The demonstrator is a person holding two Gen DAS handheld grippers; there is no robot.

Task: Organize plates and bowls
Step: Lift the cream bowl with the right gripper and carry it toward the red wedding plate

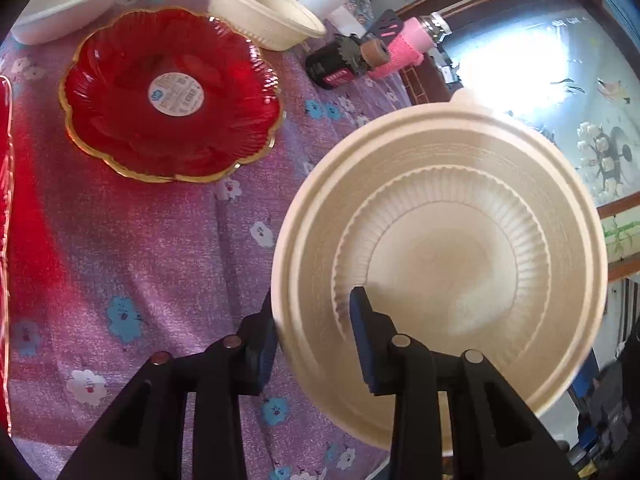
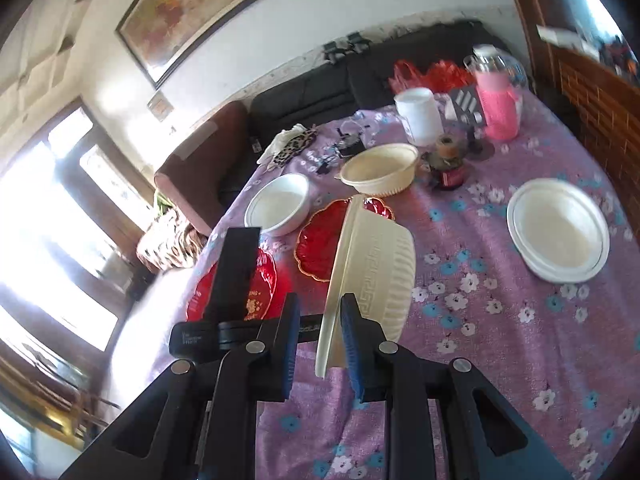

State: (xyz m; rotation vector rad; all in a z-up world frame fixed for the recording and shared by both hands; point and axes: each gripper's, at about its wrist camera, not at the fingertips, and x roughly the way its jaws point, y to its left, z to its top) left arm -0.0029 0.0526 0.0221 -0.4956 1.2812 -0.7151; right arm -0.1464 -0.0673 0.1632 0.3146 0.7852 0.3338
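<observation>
- Left claw [image 1: 314,344] pinched the cream bowl [image 1: 440,276] by its rim.
- Right claw [image 2: 320,346] straddled that rim, grip unclear.
- Best nested squarely into the second cream bowl [image 2: 378,170] on the worktop [image 2: 500,340].

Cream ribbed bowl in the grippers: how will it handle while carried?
The cream bowl looks like thin molded disposable ware, so probably light and slightly flexy. The left gripper pinches only its rim, so it may pivot. Its ribbed wall likely adds stiffness.
</observation>
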